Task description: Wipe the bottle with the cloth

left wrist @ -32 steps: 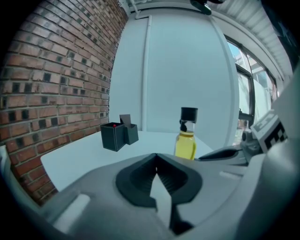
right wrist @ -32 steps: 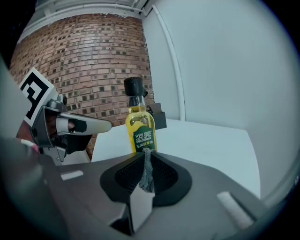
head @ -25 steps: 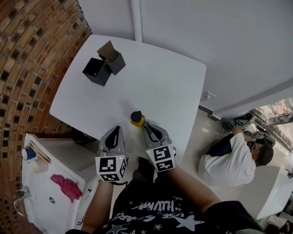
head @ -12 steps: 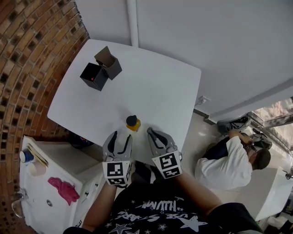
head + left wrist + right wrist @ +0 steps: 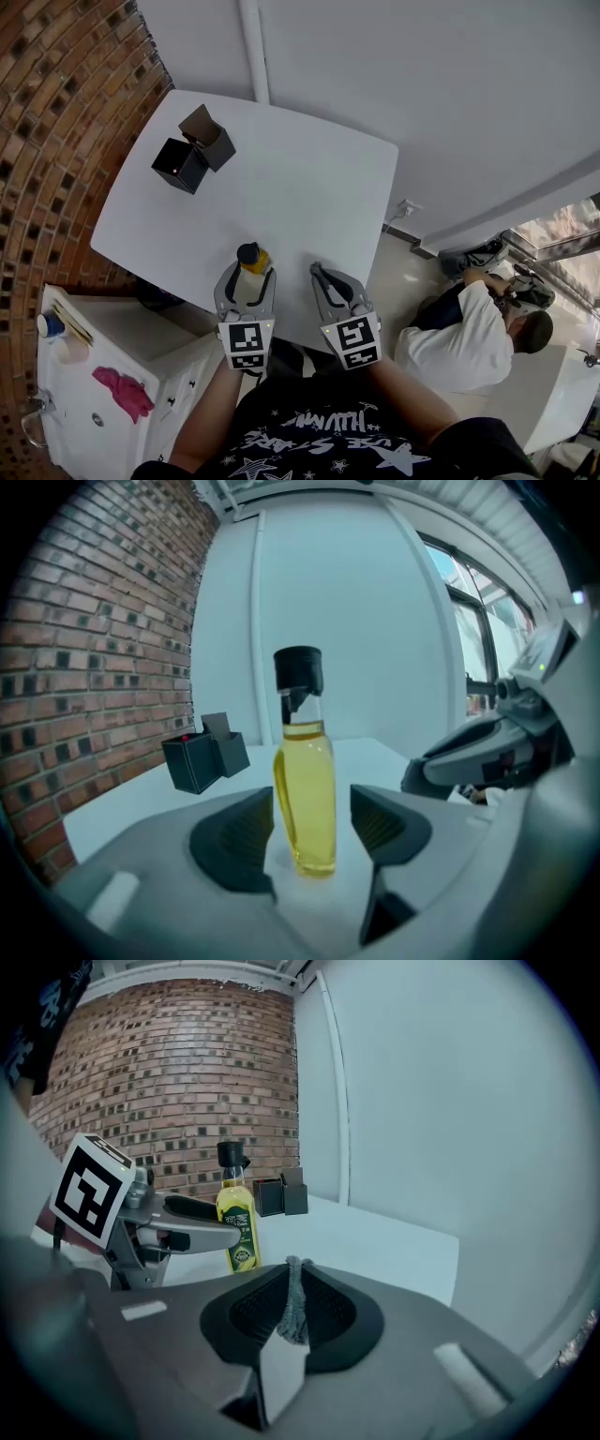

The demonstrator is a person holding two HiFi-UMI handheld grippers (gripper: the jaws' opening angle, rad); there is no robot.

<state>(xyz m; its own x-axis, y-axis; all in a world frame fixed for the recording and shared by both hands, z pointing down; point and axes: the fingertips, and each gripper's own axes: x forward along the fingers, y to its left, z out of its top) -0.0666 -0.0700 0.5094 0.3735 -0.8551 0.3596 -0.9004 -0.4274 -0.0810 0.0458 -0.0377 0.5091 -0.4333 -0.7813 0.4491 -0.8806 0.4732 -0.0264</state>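
**Operator:** How is my left gripper now?

**Spotter:** Your left gripper (image 5: 309,834) is released. Its jaws have just been opening, and the bottle (image 5: 304,780) now stands upright between them. There is a small gap on each side, so the pads do not press it yet. A second ago this gripper was clenched, and the bottle was off at its 1 o'clock, nearer to your other hand.

**Operator:** And the right one?

**Spotter:** Your right gripper (image 5: 293,1305) is clenched on the cloth (image 5: 294,1283) (only a thin grey edge of it shows between the pads). In the head view it sits at 3 o'clock of the left gripper, apart from the bottle. Before, its tip was just beside the bottle.

**Operator:** Where is the bottle on the table?

**Spotter:** It is near the edge of the table (image 5: 309,178) that is closest to you, at 12 o'clock of your left gripper. The two black boxes (image 5: 192,150) are well apart from it, at about 11 o'clock.

**Operator:** What does this mean for the task?

**Spotter:** I judge that the wiping has not begun, but the roles are now set: left to hold, right to wipe. You should close the left jaws gently on the body, because it looks smooth and may slip or tip. Then you bring the cloth in from 3 o'clock.
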